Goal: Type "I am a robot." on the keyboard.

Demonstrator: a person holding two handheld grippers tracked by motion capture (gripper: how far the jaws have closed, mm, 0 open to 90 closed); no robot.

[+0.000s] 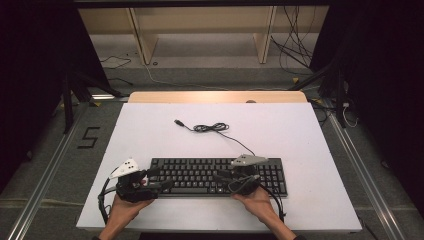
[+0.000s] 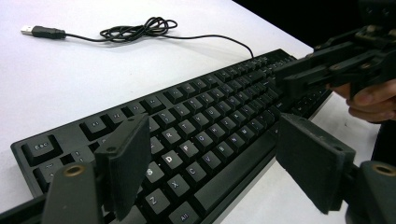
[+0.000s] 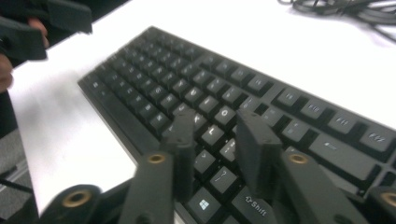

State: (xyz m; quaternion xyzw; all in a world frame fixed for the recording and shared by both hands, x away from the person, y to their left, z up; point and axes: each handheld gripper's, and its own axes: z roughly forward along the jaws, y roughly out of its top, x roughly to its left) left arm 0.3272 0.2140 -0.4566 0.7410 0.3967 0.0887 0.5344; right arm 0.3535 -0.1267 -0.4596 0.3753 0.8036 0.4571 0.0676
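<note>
White table (image 1: pixel 150 130) bears keyboard (image 1: pixel 200 175); left tongs (image 2: pixel 210 158) wide open, right tongs (image 3: pixel 212 144) part-open, empty.

The keyboard (image 1: pixel 218 176) is black with white legends on its keys. Its cable (image 1: pixel 212 128) is black, ending in a silver plug. The surface (image 1: pixel 300 130) is plain white with a pale wood far edge. Both tongs, left (image 2: pixel 210 158) and right (image 3: pixel 212 144), are matt black with brass-coloured rivets.
</note>
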